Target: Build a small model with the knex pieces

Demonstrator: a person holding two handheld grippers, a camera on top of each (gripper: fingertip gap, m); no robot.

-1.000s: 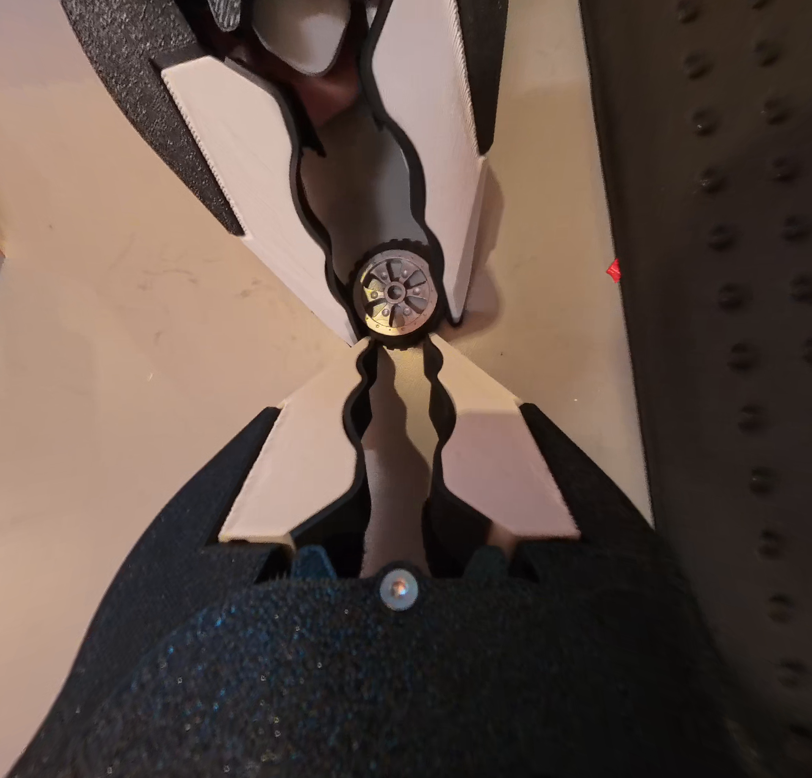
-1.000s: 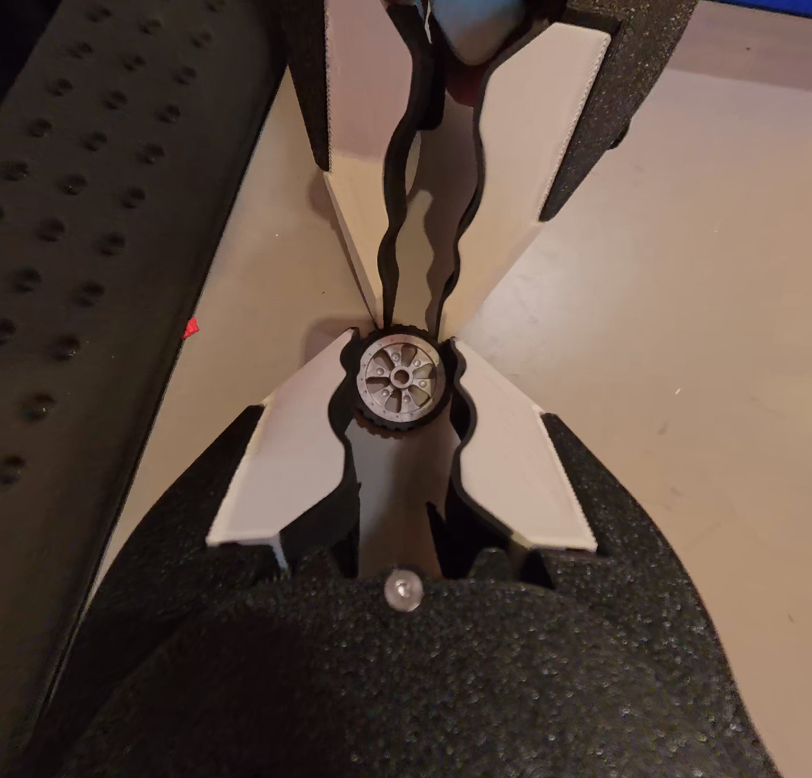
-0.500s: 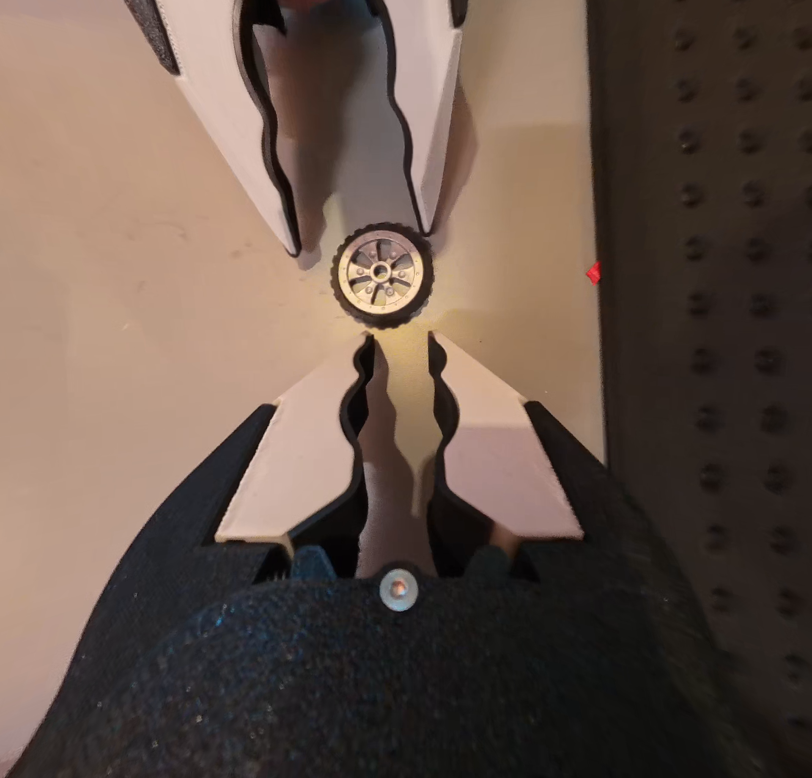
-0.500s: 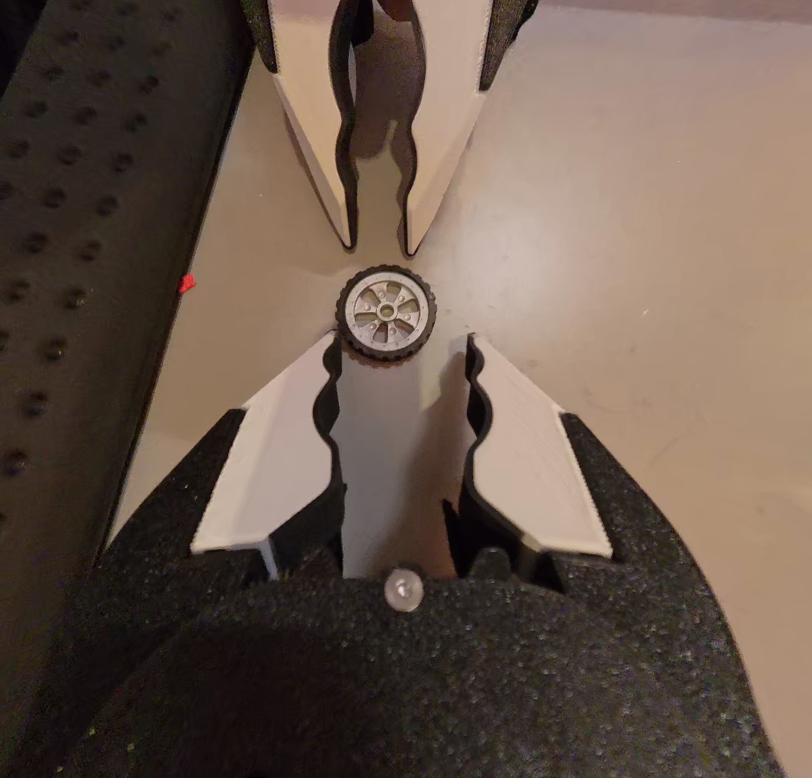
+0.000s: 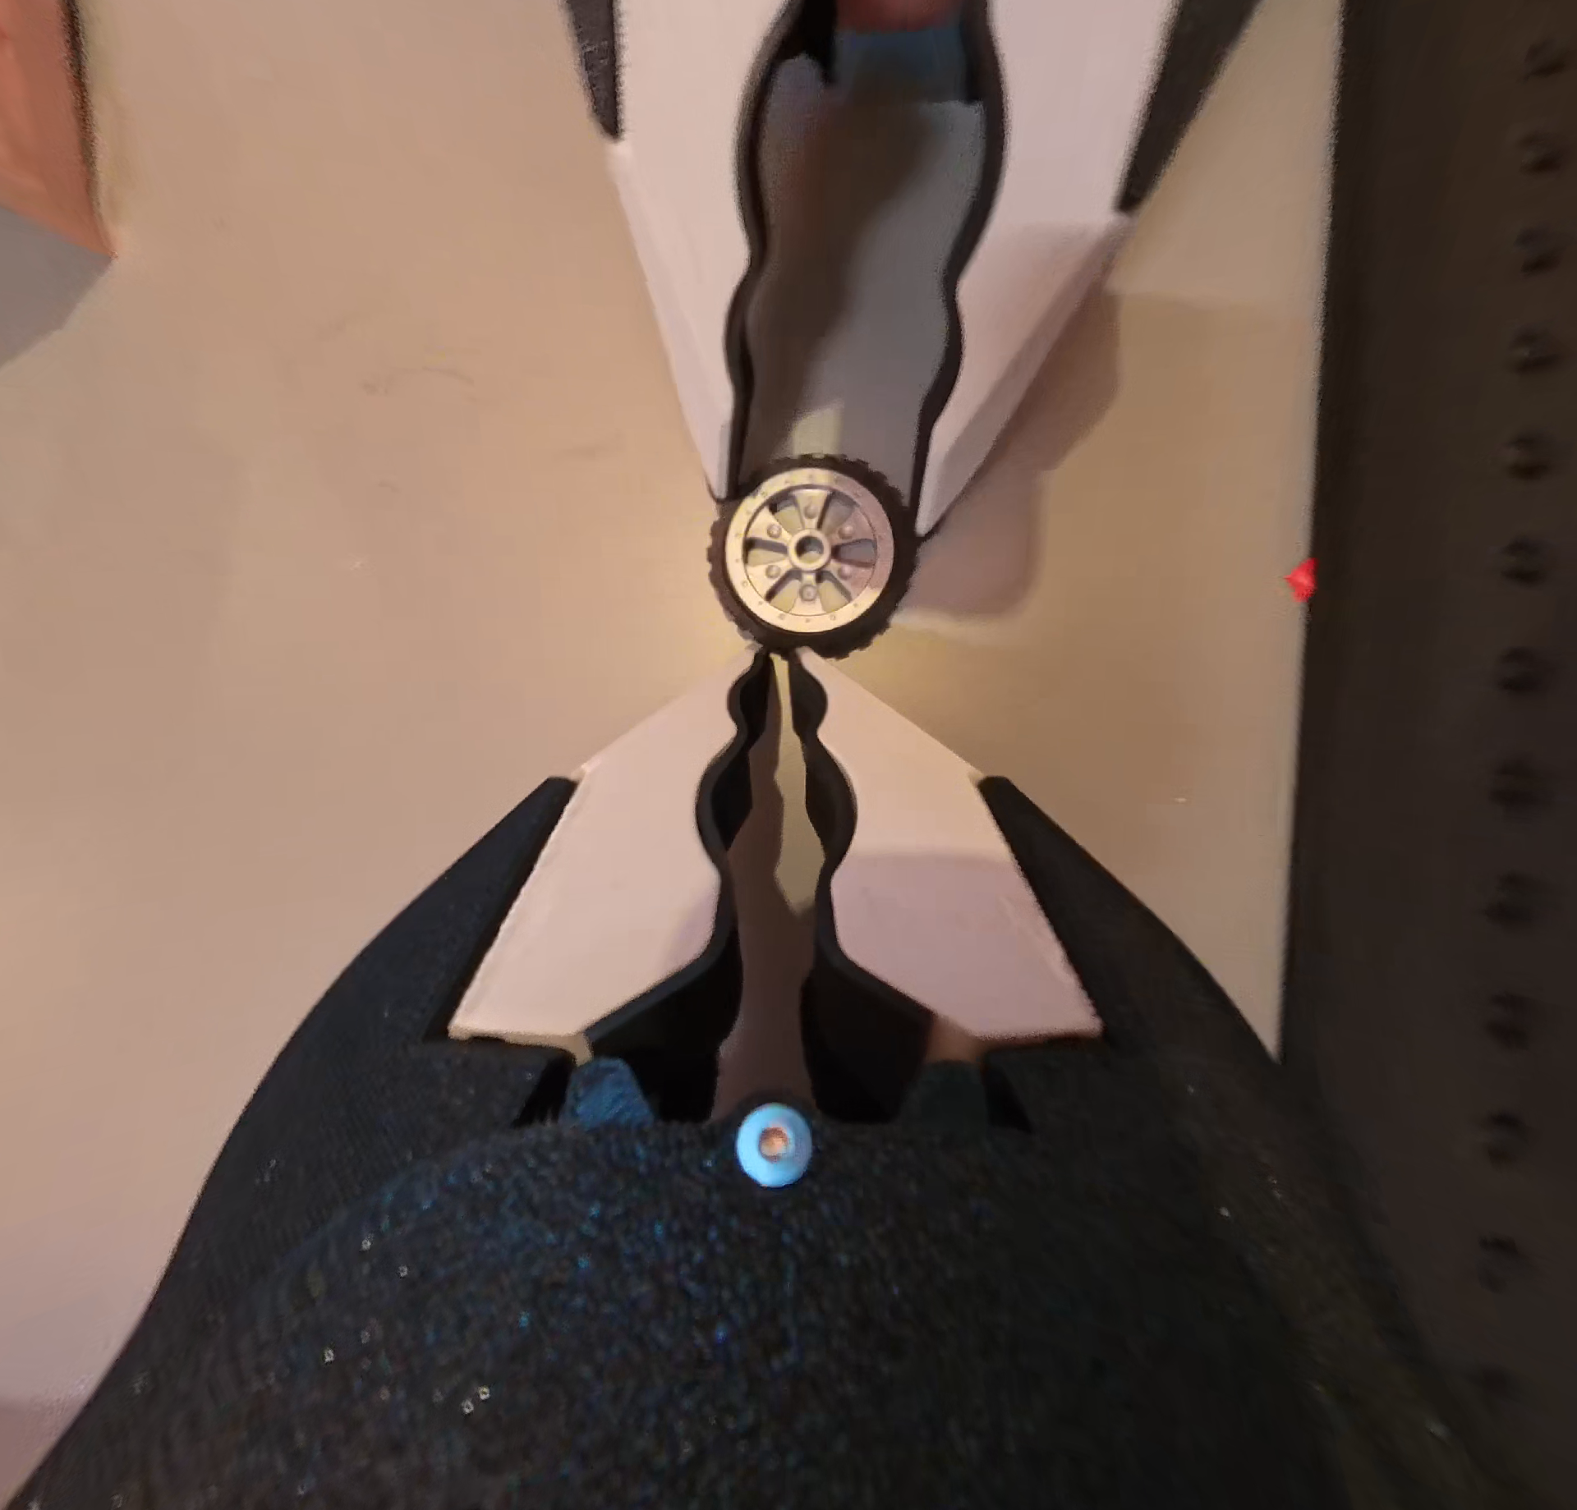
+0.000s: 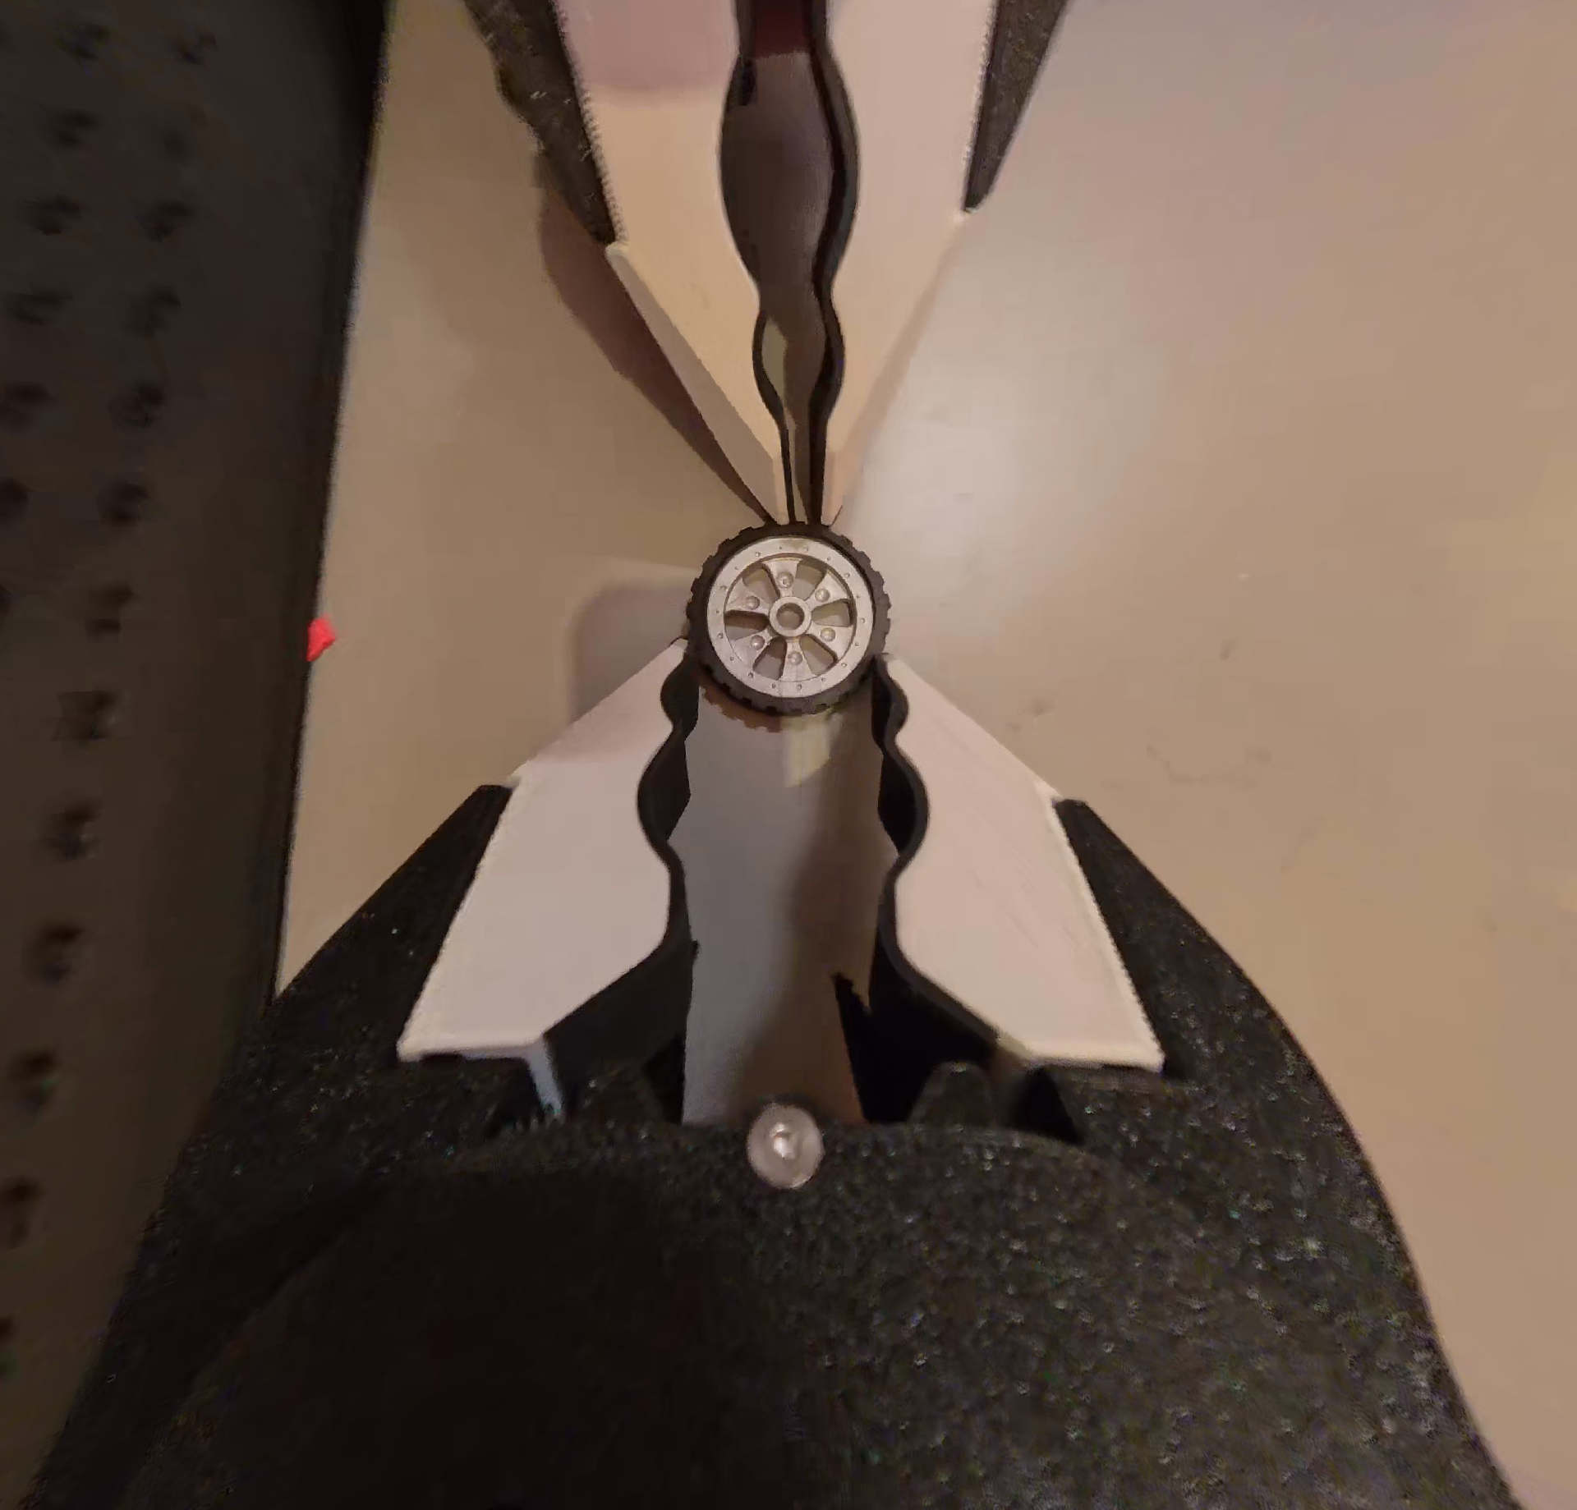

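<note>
Thing: small toy wheel [image 6: 789,620] with a black ribbed rubber tyre and a grey spoked plastic-looking hub. It appears to lie flat on the beige surface [image 5: 341,531], hub face up, directly between the two claws.

Handling, as judged: light and stiff at the hub. The tyre probably has slight give and enough tread to resist slipping. Not fragile. Round, so it could squirt out of a pinch that is off-centre. Best hold looks like across the tyre's widest part, pads on opposite sides of the tread, not on the hub face.

Right claw [image 6: 783,680]: pointed down at the surface, its white fingers [image 6: 597,829] spread to the wheel's width. The black wavy pads meet the tyre on both sides at the very tips, so it is grasping the toy wheel, though shallowly.

Left claw [image 5: 772,659]: faces it from the opposite side, also angled down. Clenched to a thin slit with nothing between the pads, and its tips just touch the tyre's rim.

Nearby: dark studded mat [image 5: 1451,701] alongside both claws, apart from the wheel. A small red speck [image 5: 1301,577] sits at the mat's edge.
</note>
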